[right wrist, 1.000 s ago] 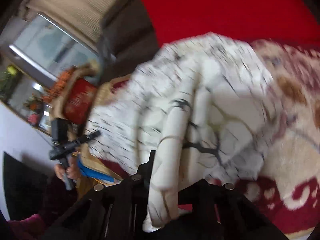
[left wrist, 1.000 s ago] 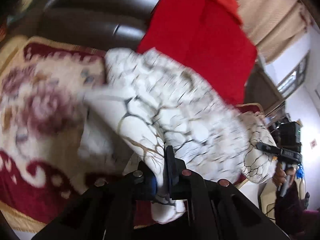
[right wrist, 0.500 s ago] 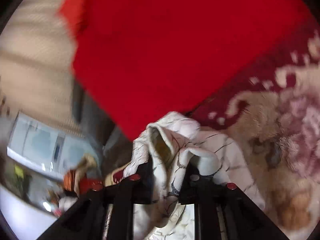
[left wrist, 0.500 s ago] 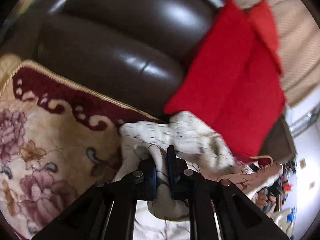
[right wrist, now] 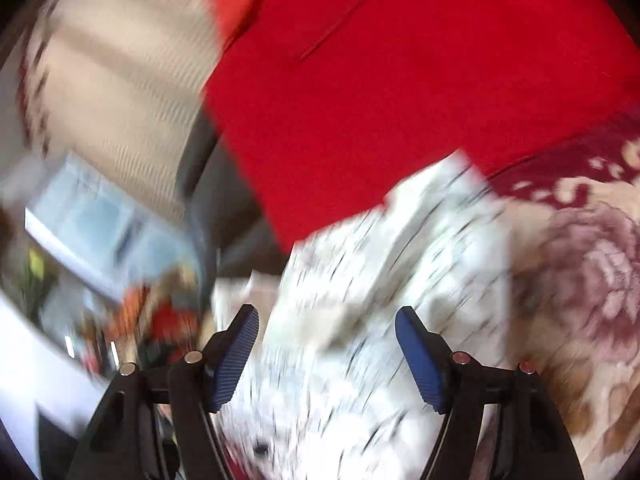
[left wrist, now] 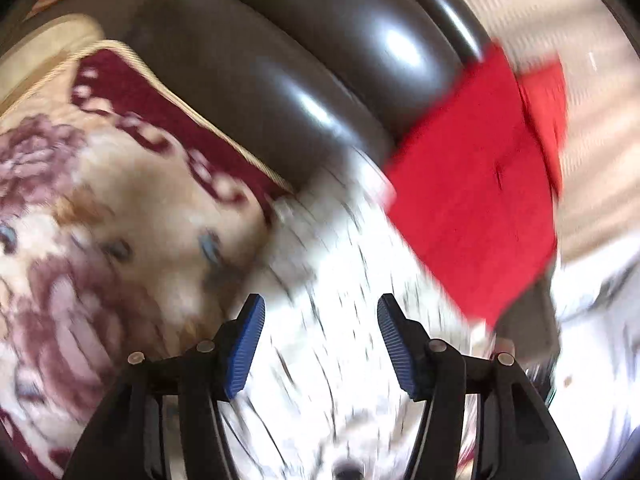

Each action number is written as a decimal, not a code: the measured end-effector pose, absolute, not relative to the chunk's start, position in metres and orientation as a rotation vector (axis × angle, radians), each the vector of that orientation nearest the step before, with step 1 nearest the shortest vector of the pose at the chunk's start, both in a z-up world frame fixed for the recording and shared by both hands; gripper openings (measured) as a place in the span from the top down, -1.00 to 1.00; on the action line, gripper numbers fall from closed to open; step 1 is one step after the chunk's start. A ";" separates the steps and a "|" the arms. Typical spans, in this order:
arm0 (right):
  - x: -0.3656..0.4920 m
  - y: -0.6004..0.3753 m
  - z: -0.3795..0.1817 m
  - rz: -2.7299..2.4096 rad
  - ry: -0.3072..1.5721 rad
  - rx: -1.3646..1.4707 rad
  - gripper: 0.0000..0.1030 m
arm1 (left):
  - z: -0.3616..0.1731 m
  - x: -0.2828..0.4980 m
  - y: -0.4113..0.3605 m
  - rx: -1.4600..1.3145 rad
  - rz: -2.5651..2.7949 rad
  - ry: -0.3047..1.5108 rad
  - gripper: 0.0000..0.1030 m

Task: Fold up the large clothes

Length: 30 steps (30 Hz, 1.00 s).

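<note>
Slippage is the risk: both the left tool (left wrist: 320, 344) and right tool (right wrist: 326, 354) have just been opening, spread clear of the white black-veined garment (left wrist: 332, 280), so its loose fold may slump against the red cushion (left wrist: 476, 208).

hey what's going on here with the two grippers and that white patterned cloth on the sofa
A person is folding a white garment with dark crackle lines on a floral sofa cover, using a handheld gripper in each hand. The left gripper and right gripper have both just been opening and now stand open above the cloth, pads clear of it. The garment lies beside a red cushion. The pictures are blurred.
</note>
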State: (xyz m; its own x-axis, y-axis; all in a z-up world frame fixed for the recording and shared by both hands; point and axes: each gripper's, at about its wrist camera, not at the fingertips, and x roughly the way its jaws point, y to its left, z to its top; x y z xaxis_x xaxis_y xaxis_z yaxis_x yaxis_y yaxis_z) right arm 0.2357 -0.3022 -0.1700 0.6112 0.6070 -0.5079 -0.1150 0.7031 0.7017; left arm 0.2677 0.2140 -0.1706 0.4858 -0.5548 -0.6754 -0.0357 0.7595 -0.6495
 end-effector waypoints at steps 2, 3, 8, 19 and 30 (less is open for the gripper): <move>0.241 -0.263 -0.174 0.492 0.886 0.548 -0.29 | -0.170 0.264 0.178 -0.534 -0.388 1.088 -0.16; 0.250 -0.243 -0.183 0.495 0.925 0.483 -0.25 | -0.169 0.264 0.165 -0.497 -0.396 1.098 -0.16; 0.315 -0.198 -0.211 0.364 1.020 0.322 -0.03 | -0.180 0.302 0.099 -0.260 -0.302 1.131 -0.21; 0.346 -0.268 -0.174 0.196 0.757 0.552 -0.04 | -0.208 0.366 0.167 -0.316 0.056 1.095 -0.21; 0.221 -0.225 -0.180 0.279 0.873 0.380 -0.03 | -0.173 0.243 0.137 -0.138 -0.046 0.989 -0.23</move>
